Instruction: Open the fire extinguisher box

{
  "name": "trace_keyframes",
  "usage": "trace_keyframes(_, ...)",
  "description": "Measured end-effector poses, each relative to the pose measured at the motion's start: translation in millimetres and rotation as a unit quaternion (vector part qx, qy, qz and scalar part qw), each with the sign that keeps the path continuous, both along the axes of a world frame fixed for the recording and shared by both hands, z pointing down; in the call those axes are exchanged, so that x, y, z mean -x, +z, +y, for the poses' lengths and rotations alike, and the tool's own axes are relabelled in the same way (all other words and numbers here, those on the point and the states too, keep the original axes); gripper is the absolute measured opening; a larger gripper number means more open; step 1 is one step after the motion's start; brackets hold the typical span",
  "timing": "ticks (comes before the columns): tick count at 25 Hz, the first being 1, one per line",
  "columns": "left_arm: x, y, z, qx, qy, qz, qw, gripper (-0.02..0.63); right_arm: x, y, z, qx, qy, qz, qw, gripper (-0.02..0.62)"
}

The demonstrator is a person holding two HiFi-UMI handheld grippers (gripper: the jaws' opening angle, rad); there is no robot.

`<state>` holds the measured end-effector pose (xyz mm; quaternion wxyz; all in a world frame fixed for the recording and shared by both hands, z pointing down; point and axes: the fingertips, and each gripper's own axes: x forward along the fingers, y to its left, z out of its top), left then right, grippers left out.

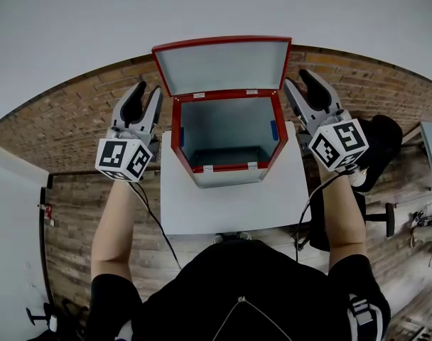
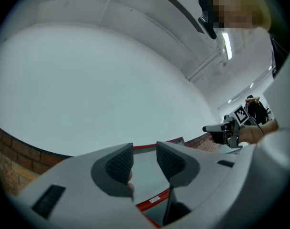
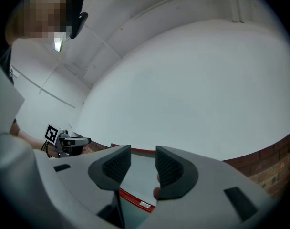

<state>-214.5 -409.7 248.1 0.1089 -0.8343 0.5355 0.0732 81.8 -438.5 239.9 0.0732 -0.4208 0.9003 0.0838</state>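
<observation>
Head view: open box (image 1: 227,125) between left claw (image 1: 148,89) and right claw (image 1: 295,78), both half-open, empty.

Your red box (image 1: 227,141) is sitting upright on the table (image 1: 230,208). Its lid (image 1: 222,66) is standing open, tilting back, showing grey inside.

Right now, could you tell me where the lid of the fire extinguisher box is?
In the head view, the lid stands raised at the back of the red box, mid-frame, between the left gripper and the right gripper.
</observation>
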Motion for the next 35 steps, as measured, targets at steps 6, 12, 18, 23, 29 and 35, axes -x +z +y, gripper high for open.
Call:
trace_keyframes(6, -12, 11, 38, 0.001, 0.01, 0.014, 0.9998, 0.128, 11, 3, 42, -0.004, -0.018, -0.007, 1.0, 0.07)
trace_keyframes(12, -21, 39, 67, 0.022, 0.01, 0.017, 0.9996, 0.073, 15, 23, 67, 0.011, -0.025, -0.009, 1.0, 0.038)
trace_keyframes(18, -32, 64, 87, 0.047, 0.021, 0.037, 0.998, 0.049, 11, 57, 78, 0.055, -0.022, -0.026, 0.998, 0.02)
trace_keyframes(23, -47, 92, 97, 0.07, 0.03, 0.031, 0.9966, 0.049, 17, 84, 90, 0.081, -0.038, -0.027, 0.996, 0.02)
trace_keyframes(29, -54, 108, 105, 0.08, 0.029, 0.031, 0.9958, 0.049, 15, 107, 96, 0.102, -0.032, -0.026, 0.994, 0.019)
trace_keyframes(35, -60, 120, 112, 0.098, 0.037, 0.048, 0.9934, 0.049, 21, 121, 101, 0.112, -0.032, -0.019, 0.993, 0.02)
